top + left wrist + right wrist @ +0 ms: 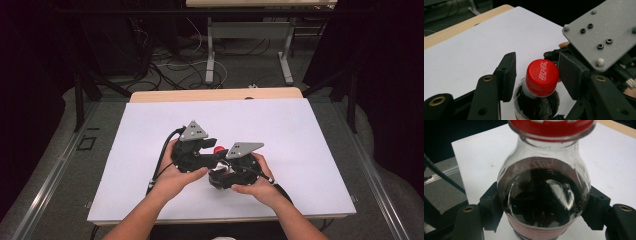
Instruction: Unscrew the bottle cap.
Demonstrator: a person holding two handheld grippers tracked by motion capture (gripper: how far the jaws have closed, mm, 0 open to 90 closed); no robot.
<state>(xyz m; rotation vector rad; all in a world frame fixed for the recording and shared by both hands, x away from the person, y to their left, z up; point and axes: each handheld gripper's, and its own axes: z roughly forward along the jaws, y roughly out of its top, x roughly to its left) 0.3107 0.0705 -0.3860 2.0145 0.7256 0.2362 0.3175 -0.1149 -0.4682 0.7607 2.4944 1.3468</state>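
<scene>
- The right gripper [544,220] is clamped on the body of a clear plastic cola bottle [544,200] holding dark drink – its two black jaws press the bottle's sides just above the red label band, so the bottle stands steadied between them over the white table sheet [150,150].
- The left gripper [537,77] sits at the bottle's top, with the red ribbed screw cap [541,77] between its jaws. The far jaw pad lies against the cap's edge; the near pad stands slightly off it with a sliver of white sheet showing between – so the jaws are spread a little around the cap, not pinching it.
- In the high view both hands meet near the middle of the sheet, the left gripper [197,150] just beside the right gripper [232,172], the cap [218,149] a red spot between them.
- Done so far, by my reading: the bottle is secured and the cap is bracketed.
- Left: the cap looks fully seated on the neck, so unscrewing – grip, twist, release, repeat – appears unfinished, and lifting the cap away has not happened.
</scene>
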